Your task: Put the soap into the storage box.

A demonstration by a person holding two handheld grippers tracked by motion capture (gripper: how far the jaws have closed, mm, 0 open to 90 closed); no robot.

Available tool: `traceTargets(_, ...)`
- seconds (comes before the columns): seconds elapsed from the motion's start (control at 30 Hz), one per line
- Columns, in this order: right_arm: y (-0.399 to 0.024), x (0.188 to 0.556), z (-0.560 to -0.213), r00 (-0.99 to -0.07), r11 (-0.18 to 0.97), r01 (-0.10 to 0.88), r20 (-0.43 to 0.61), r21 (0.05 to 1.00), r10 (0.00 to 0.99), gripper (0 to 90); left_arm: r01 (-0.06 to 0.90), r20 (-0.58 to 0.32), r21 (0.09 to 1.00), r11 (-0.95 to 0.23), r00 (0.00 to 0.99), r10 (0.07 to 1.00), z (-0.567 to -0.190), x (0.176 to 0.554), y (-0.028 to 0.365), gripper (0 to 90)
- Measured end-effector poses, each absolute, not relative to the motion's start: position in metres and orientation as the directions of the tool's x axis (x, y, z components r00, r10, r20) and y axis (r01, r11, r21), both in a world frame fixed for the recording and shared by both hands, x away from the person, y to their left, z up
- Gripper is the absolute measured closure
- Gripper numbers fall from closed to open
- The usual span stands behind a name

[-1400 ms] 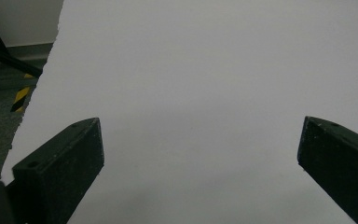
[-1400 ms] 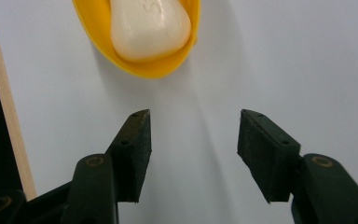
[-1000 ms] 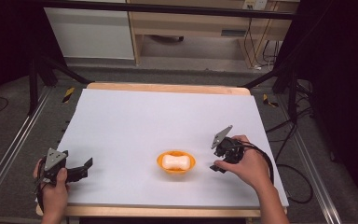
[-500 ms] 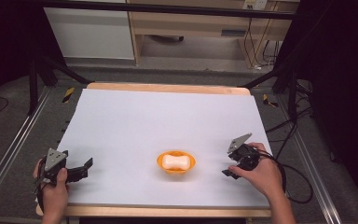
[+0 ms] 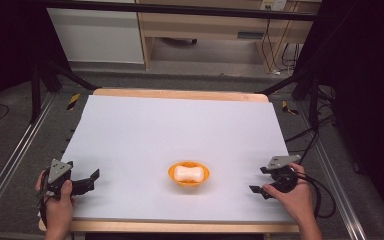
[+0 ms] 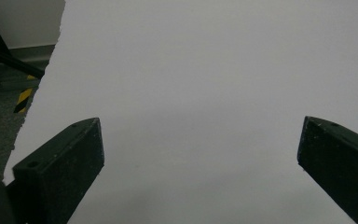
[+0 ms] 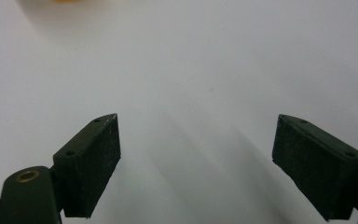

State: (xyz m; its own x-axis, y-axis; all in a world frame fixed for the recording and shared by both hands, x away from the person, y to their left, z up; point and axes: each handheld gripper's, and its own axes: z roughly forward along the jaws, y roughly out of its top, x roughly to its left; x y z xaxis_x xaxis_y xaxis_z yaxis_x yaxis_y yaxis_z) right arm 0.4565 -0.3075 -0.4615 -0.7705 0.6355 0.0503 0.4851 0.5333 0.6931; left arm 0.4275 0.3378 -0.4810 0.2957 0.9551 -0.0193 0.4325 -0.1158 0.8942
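An orange bowl (image 5: 189, 173) sits on the white table sheet (image 5: 180, 130), near the front middle. A white, bone-shaped piece (image 5: 188, 172) lies inside it. My left gripper (image 5: 91, 181) rests at the front left corner of the sheet, well to the left of the bowl. Its jaws are open, and in the left gripper view (image 6: 200, 135) only bare sheet lies between them. My right gripper (image 5: 258, 180) is at the front right, pointing toward the bowl from some way off. It is also open, with nothing between its fingers (image 7: 198, 130).
The sheet covers a wooden table whose edge (image 5: 180, 94) shows at the back. Metal rails (image 5: 10, 160) run along both sides, and cables (image 5: 325, 190) trail at the right. A cabinet (image 5: 200, 30) stands behind the table. Yellow-black tape (image 5: 73, 101) marks the floor.
My right gripper has drawn back from beside the bowl, moving right and toward the front edge. The left gripper and the bowl have stayed put.
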Motion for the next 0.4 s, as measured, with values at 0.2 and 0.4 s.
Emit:
traceTargets(0.2,-0.338,0.442,-0.477,-0.734,0.318,0.464,0.157,0.827,0.661,10.0,0.434,-0.017,0.893,-0.118,0.295,0.955,-0.481,0.428,0.338,0.0)
traceTargets(0.4,-0.352,0.437,-0.478,-0.667,0.163,0.447,0.206,0.88,0.716,8.1,0.431,-0.033,0.898,-0.095,0.279,0.96,-0.481,0.427,0.34,0.0)
